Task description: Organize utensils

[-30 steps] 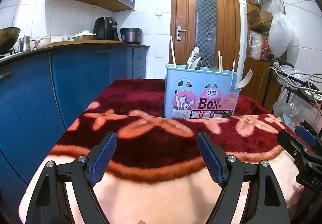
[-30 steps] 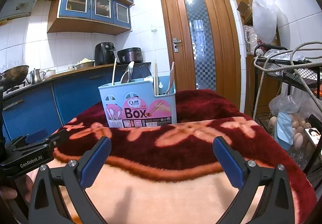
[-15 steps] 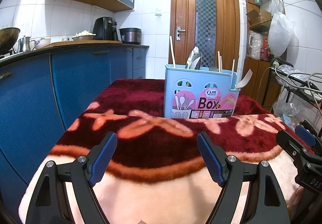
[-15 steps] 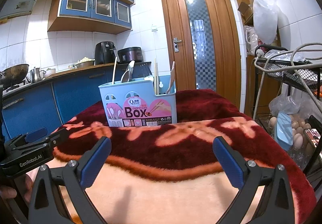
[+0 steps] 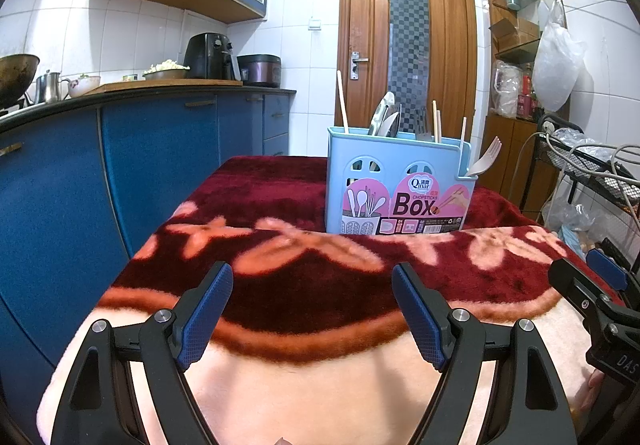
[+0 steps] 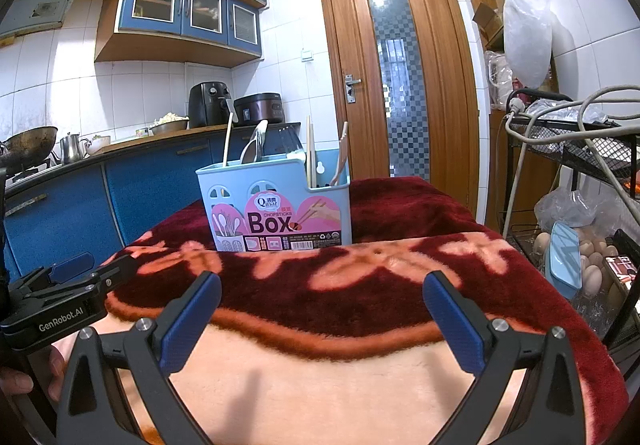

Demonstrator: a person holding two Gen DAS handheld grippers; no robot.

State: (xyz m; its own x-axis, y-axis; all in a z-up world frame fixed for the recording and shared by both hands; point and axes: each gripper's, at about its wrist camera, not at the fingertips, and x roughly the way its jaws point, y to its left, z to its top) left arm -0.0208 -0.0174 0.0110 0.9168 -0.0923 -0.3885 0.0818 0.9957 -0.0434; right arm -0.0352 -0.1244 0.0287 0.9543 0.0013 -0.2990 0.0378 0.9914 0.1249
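Since nothing is held yet: both grippers are seen hovering low over the near end of the table [image 5: 320,377], well short of the utensil box [image 5: 396,187].
Left gripper [image 5: 312,309]: jaws spread wide, nothing between them, blanket seen through the gap.
Right gripper [image 6: 322,319]: jaws likewise wide apart and empty.
Box location: light blue, upright on the red patterned blanket [image 6: 400,285] at the far middle of the table, label side turned to the cameras.
Contents: chopsticks [image 6: 310,155], metal spoons [image 5: 384,119] and a pale fork [image 5: 486,161] are stood in the compartments; the fork leans out over the right corner.
Loose utensils: none seen on the blanket.
Step judged: start or finish cannot be told; a reach to the box is taken as next.
How it is best done: one handle should be approached from above and gripped high, with the jaws lined across it.
Risk: the light box may be tipped if a leaning handle is pulled sideways; a steadying hold on the rim is advised.
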